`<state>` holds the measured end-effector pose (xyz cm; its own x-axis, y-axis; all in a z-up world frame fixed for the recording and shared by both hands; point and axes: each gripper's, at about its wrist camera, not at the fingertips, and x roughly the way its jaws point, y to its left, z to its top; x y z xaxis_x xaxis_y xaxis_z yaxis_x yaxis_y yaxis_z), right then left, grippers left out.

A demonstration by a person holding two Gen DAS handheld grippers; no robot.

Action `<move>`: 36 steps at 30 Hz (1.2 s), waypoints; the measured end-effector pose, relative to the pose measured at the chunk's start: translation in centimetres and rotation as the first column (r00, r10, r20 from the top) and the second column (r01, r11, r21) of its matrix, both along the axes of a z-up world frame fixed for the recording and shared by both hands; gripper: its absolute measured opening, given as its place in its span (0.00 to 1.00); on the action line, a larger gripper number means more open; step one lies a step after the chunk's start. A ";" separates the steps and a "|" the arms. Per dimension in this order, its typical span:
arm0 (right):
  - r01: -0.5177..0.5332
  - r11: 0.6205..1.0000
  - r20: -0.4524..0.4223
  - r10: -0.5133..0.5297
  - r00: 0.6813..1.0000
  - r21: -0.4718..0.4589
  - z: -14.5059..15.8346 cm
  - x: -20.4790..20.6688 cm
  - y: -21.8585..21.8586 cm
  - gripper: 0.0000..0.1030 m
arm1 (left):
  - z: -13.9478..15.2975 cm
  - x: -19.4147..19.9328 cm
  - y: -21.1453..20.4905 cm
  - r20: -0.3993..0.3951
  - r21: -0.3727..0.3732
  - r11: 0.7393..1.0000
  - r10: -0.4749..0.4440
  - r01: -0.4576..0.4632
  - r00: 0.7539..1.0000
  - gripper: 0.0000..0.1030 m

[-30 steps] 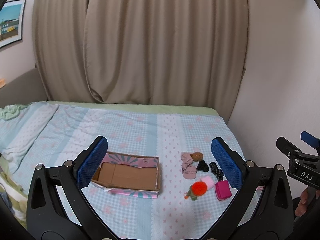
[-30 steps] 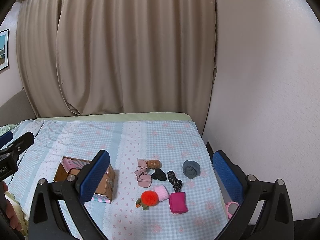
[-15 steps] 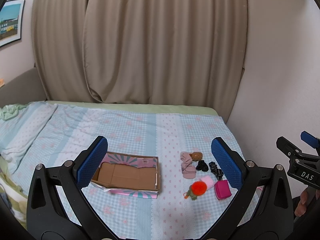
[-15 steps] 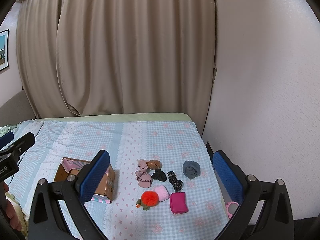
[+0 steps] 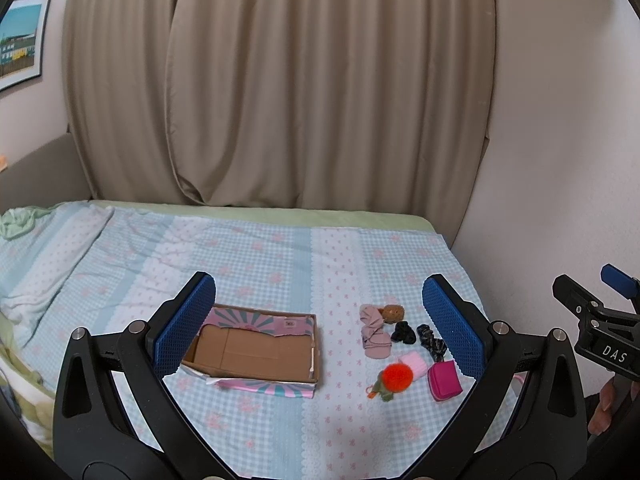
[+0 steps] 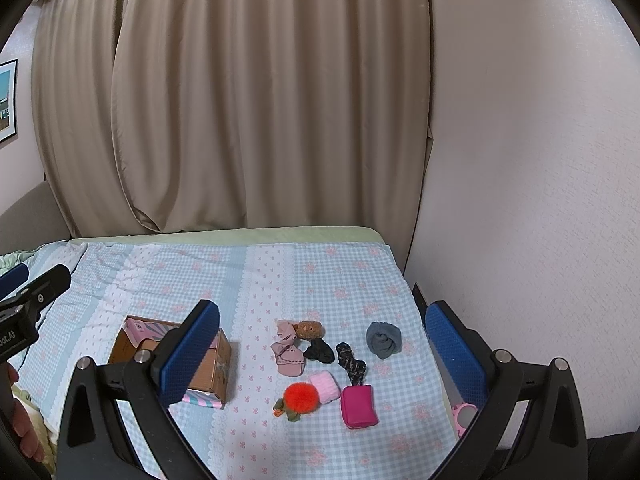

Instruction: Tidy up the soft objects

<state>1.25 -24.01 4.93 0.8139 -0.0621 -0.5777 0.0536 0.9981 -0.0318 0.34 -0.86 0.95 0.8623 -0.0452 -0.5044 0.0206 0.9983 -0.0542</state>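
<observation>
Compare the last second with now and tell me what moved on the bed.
Nothing visibly changed. The left gripper and right gripper hang open above the bed as before, holding nothing. The cardboard box is empty as before, and the orange pompom, magenta pouch and grey sock lie where they were.

My left gripper: matte black forked frame w/ triangular cut-outs, silver round-head screws at the joints, blue pads w/ fine grid texture on both fingers. My right gripper: same build, same blue pads. Seen from left cam, right unit's black body carries white "DAS" lettering, blue tip on top. Fingertips of my hand show below it.
</observation>
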 end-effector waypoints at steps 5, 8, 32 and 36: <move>0.001 1.000 0.000 -0.001 1.000 0.003 0.0 0.0 0.0 1.00 | 0.0 0.2 -0.1 0.001 -0.002 1.000 -0.001 0.001 1.000 1.00; 0.001 1.000 0.001 -0.001 1.000 0.000 0.0 0.0 0.0 1.00 | 0.0 0.2 -0.1 0.002 -0.004 1.000 0.000 0.000 1.000 1.00; 0.057 0.998 -0.167 -0.054 0.985 0.012 -8.3 8.2 -8.6 1.00 | -8.6 9.3 -6.8 -0.216 -0.055 0.996 -0.079 0.069 0.973 0.99; 0.059 0.998 -0.221 -0.055 0.974 0.009 -12.7 11.6 -12.0 1.00 | -13.6 12.4 -10.1 -0.278 -0.050 0.997 -0.076 0.064 0.957 0.99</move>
<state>12.88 -35.98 -7.76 0.6616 -0.0944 -0.7439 0.1037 0.9940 -0.0340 12.70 -10.93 -12.65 0.6808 -0.1258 -0.7215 0.0688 0.9918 -0.1080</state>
